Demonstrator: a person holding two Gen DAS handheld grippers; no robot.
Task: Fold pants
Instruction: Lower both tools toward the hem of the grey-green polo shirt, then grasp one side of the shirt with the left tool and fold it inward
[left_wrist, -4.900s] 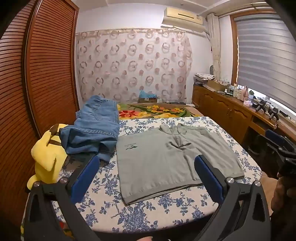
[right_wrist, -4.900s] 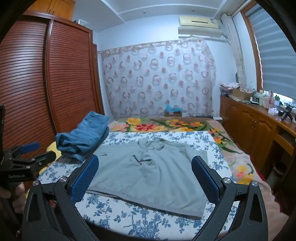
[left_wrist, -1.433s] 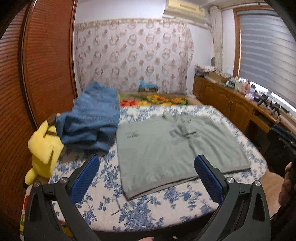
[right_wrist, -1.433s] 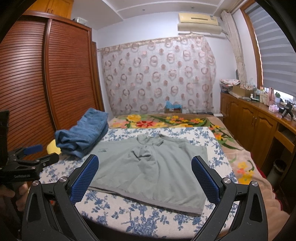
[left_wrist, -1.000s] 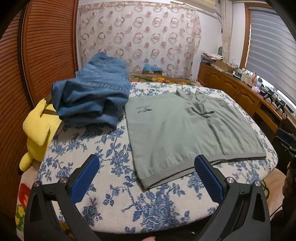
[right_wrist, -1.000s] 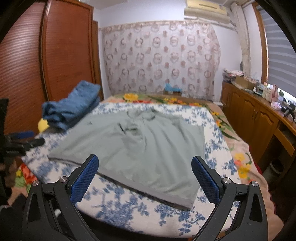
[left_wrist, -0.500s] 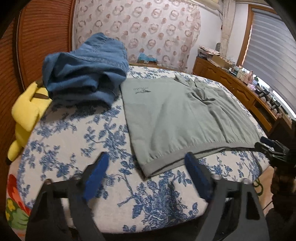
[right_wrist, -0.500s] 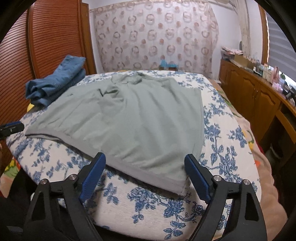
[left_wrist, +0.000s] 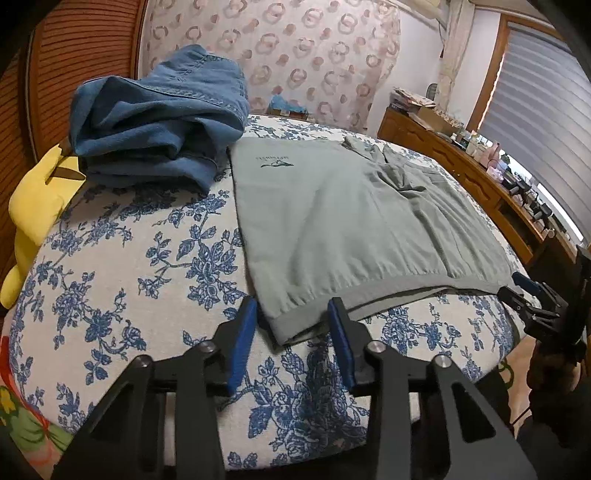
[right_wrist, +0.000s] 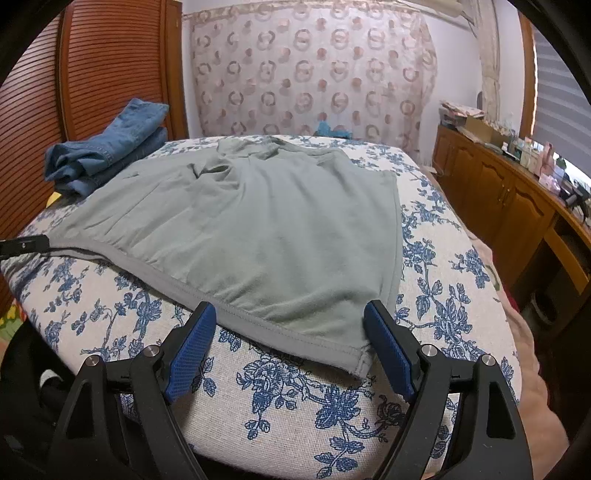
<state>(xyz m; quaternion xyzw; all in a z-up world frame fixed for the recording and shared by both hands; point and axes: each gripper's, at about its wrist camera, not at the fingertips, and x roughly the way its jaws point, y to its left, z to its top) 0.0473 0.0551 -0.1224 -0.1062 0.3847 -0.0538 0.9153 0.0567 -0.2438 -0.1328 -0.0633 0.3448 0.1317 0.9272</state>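
Grey-green garment (left_wrist: 354, 229) flat on the floral cloth (left_wrist: 122, 280), hem nearest. Left gripper (left_wrist: 291, 325) closing around the hem's left corner, not pinching yet; right gripper (right_wrist: 288, 332) wide around the right corner. Better to bite deep past the hem band, then lift both evenly.

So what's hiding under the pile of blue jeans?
A yellow stuffed toy pokes out from under the jeans at the table's edge. The flowery tablecloth runs beneath them too. How much more of the toy is under there can't be seen.

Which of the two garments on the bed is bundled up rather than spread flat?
The blue denim garment, heaped at the far left beside the yellow plush; the grey-green garment lies flat.
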